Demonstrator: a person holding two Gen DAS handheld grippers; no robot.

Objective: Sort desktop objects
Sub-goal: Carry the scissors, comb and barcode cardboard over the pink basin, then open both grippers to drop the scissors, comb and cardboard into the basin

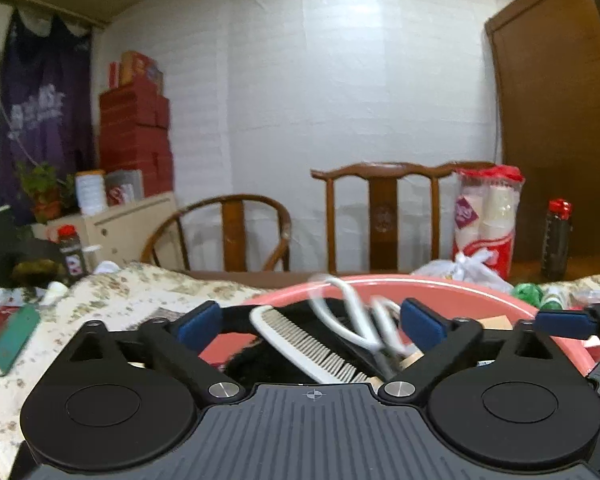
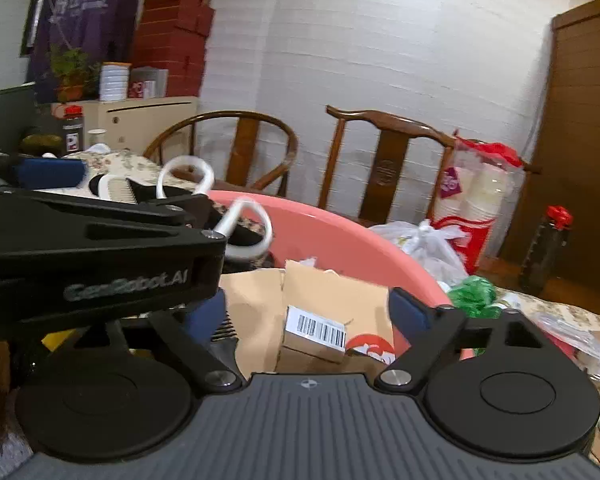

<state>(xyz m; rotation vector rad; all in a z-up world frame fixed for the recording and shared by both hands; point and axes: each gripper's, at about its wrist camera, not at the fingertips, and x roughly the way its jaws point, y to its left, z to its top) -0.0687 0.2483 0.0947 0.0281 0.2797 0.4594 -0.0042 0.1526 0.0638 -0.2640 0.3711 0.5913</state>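
A pink basin (image 1: 460, 300) (image 2: 340, 236) sits on the floral tablecloth and holds sorted things. My left gripper (image 1: 310, 322) is open over the basin, above a white comb (image 1: 304, 344) and a looped white cable (image 1: 360, 320) lying on something black. My right gripper (image 2: 308, 312) is open and empty, over cardboard boxes (image 2: 324, 300) in the basin, one with a barcode label (image 2: 320, 328). The left gripper's body (image 2: 100, 248) crosses the right wrist view at left, with the cable (image 2: 244, 224) and comb (image 2: 112, 188) beyond it.
The floral tablecloth (image 1: 120, 300) has a green flat item (image 1: 12, 340) and small bottles at left. A white plastic bag (image 2: 424, 248), green bag (image 2: 472, 292), cup pack (image 1: 484, 220) and dark bottle (image 1: 556, 240) stand right. Two wooden chairs (image 1: 380, 216) are behind.
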